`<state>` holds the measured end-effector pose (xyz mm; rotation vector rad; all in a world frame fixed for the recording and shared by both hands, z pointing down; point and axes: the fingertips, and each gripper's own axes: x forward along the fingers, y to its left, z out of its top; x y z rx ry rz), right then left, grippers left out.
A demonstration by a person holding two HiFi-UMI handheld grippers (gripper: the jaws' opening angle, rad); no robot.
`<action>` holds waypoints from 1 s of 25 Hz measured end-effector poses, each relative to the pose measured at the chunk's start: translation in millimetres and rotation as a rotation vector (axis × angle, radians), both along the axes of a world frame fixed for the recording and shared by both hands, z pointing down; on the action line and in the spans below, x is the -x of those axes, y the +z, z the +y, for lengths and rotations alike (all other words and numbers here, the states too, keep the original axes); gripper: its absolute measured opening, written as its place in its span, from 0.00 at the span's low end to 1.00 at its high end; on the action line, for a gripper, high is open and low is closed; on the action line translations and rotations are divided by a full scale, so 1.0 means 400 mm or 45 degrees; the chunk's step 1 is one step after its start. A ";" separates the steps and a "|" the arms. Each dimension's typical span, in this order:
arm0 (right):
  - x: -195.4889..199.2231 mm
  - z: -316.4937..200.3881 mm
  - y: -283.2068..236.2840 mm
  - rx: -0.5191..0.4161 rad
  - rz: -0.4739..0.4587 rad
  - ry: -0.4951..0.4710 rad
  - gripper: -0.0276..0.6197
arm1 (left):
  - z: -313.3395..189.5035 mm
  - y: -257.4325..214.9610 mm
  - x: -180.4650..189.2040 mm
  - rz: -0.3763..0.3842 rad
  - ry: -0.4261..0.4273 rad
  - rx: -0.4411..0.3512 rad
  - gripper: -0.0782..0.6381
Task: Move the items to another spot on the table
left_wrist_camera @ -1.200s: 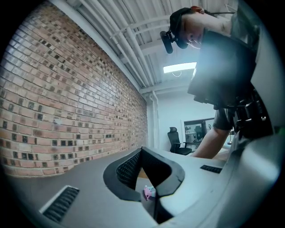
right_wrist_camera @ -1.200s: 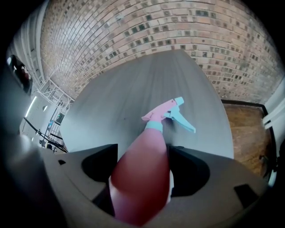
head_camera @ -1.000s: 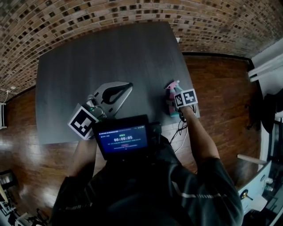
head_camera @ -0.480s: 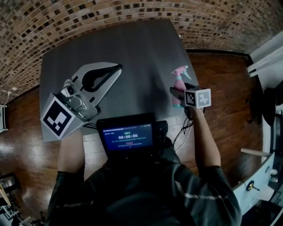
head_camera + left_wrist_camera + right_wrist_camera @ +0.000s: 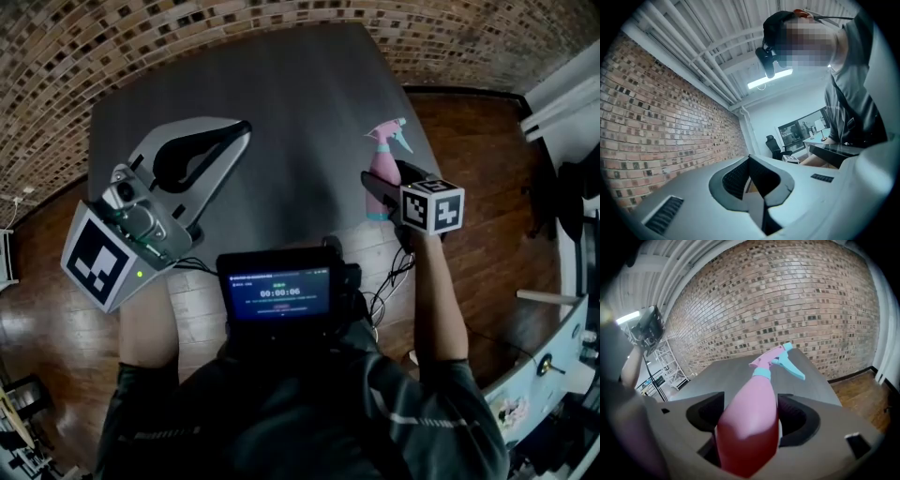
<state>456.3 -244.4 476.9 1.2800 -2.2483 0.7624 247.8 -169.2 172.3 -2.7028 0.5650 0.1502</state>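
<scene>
Pink spray bottle [image 5: 382,167], clamped in right tool [image 5: 752,414] — lifted, left tool [image 5: 242,131] raised

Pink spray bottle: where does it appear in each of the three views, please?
Head view: pink spray bottle right of centre, near the table's right edge, in the right gripper.
Left gripper view: not in it.
Right gripper view: bottom centre, between the fingers, nozzle up-right.
Shared landmark: brick wall.
</scene>
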 end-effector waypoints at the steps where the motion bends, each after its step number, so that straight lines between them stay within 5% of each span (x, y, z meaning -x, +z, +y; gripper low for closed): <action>1: 0.019 0.020 -0.008 -0.011 -0.001 -0.008 0.61 | 0.020 0.002 0.010 0.000 0.001 0.000 0.10; 6: 0.087 0.065 -0.052 -0.048 0.005 -0.094 0.61 | 0.070 -0.018 0.042 0.002 -0.072 -0.044 0.10; 11: 0.142 0.037 -0.096 -0.093 0.000 -0.186 0.61 | 0.061 -0.050 0.113 -0.098 -0.372 -0.198 0.10; 17: 0.224 0.040 -0.132 -0.128 -0.051 -0.328 0.61 | 0.091 -0.063 0.200 -0.044 -0.664 -0.129 0.10; 25: 0.430 0.218 -0.222 -0.197 -0.067 -0.697 0.61 | 0.308 -0.028 0.263 -0.042 -0.960 -0.038 0.10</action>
